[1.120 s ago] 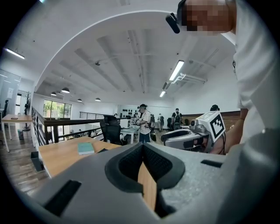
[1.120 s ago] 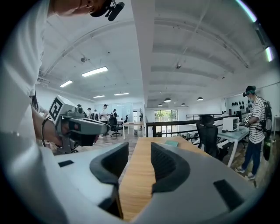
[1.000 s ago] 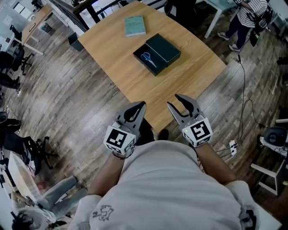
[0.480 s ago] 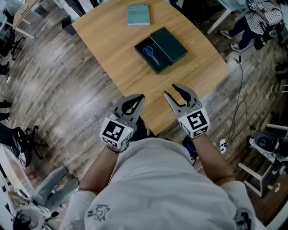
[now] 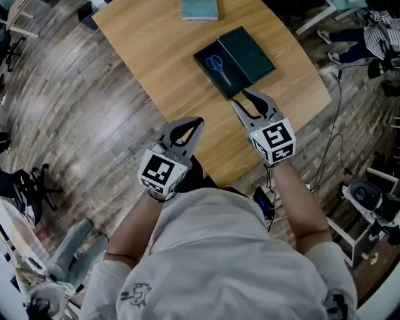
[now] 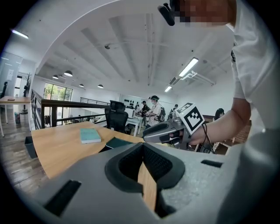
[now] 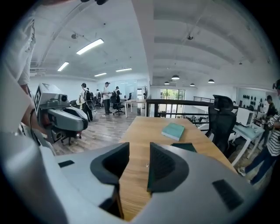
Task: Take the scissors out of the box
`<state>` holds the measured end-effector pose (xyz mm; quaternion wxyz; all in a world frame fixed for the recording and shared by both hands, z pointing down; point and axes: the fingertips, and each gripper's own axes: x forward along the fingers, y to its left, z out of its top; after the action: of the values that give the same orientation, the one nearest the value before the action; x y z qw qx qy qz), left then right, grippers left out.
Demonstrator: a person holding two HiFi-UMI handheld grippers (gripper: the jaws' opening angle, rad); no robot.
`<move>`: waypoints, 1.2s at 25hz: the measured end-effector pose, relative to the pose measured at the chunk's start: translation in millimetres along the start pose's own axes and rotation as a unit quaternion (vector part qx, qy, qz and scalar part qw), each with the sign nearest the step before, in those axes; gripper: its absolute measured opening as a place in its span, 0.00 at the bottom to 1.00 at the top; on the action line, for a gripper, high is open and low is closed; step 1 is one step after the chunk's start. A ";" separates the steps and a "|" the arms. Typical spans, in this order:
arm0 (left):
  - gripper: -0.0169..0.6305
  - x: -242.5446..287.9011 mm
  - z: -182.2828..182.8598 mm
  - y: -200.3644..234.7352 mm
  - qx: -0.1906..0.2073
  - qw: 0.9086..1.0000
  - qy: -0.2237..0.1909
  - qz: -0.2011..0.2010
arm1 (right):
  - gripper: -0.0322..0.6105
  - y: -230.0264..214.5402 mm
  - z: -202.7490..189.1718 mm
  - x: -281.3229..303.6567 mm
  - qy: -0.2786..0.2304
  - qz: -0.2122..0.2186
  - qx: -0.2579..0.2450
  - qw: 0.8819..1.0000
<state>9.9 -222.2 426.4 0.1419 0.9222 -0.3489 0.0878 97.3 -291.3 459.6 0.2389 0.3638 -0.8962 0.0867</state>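
Note:
An open dark green box (image 5: 211, 74) lies on the wooden table (image 5: 162, 56), its lid (image 5: 247, 54) flat beside the tray. Blue-handled scissors (image 5: 218, 65) lie inside the tray. My right gripper (image 5: 240, 98) hovers just short of the box's near corner; its jaws are closing slightly, still apart, with nothing between them. In the right gripper view the right gripper (image 7: 139, 147) shows bare table through its gap, and the lid (image 7: 185, 147) lies just ahead. My left gripper (image 5: 199, 120) is shut and empty over the table's near edge, pointing along the table (image 6: 57, 146).
A teal book (image 5: 200, 9) lies at the table's far side, beyond the box. The table's near edge runs under my left gripper. Office chairs (image 5: 25, 187) stand on the wood floor at left. Cables and a stand (image 5: 369, 194) sit at right.
Both grippers have moved forward over the table toward the box. The right one went further and now sits at the box's near corner.

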 end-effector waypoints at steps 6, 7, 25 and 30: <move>0.03 20.5 -8.8 44.9 -0.009 1.000 0.016 0.001 | 0.26 -31.6 -10.1 54.2 0.039 0.000 0.008 0.999; 0.03 23.4 -9.3 51.2 -0.010 1.000 0.018 0.002 | 0.26 -35.1 -13.0 62.0 0.046 0.001 0.009 0.999; 0.03 83.9 -40.0 122.2 -0.044 0.997 0.056 -0.018 | 0.22 -82.5 -82.9 187.3 0.184 0.017 0.020 0.983; 0.03 99.5 -47.3 135.4 -0.047 0.997 0.061 -0.025 | 0.22 -88.4 -110.7 214.9 0.223 0.020 0.020 0.974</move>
<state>-9.8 -365.4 524.1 0.2085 0.9156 -0.3204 0.1243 65.6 -449.8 660.0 0.4236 0.3224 -0.8253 0.1884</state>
